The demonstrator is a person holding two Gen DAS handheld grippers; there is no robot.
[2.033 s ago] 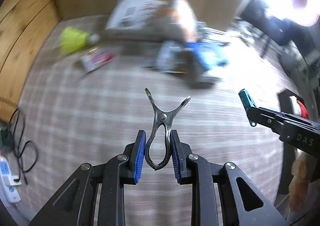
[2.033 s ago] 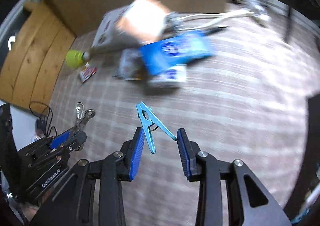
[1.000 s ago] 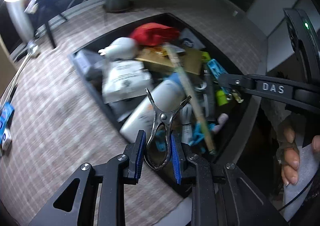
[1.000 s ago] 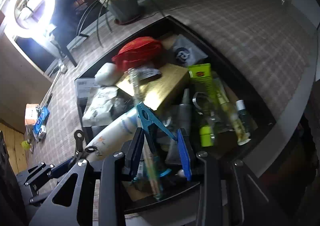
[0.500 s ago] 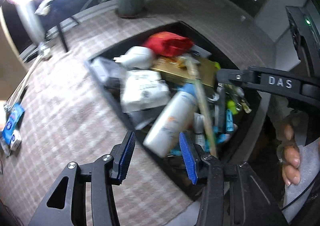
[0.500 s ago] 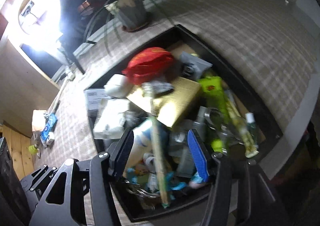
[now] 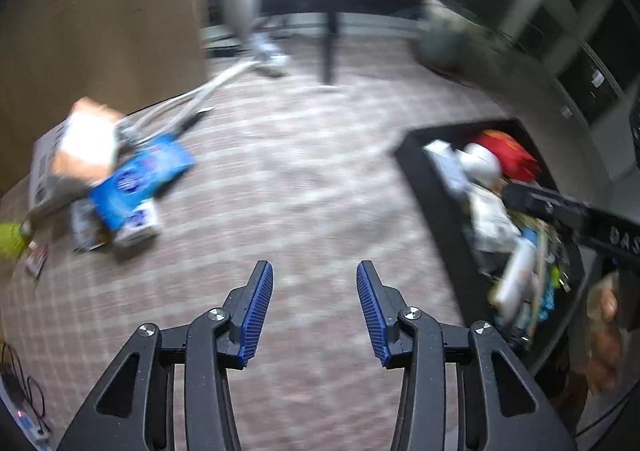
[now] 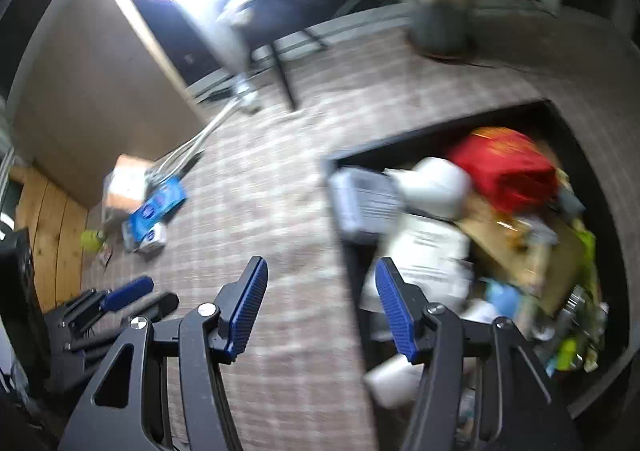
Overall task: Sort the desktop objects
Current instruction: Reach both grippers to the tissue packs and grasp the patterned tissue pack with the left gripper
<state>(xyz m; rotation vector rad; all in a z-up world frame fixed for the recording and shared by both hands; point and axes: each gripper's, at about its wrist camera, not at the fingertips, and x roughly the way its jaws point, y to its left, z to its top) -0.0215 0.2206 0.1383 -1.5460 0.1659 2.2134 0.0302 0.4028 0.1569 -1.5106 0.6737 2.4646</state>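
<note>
Both claws stand released and empty: the left gripper (image 7: pixel 315 309) no longer carries the metal clip it held a moment ago, nor the right gripper (image 8: pixel 320 309) its teal clothespin, and neither clip can be picked out in the blur of the crowded black bin (image 7: pixel 430 187) at the frame's right. Both cameras now swing away from the bin toward the checked tablecloth (image 7: pixel 288 179). That delivery looks done; the blue packet (image 7: pixel 140 179) and the boxes heaped at middle left remain unsorted, likely next.
</note>
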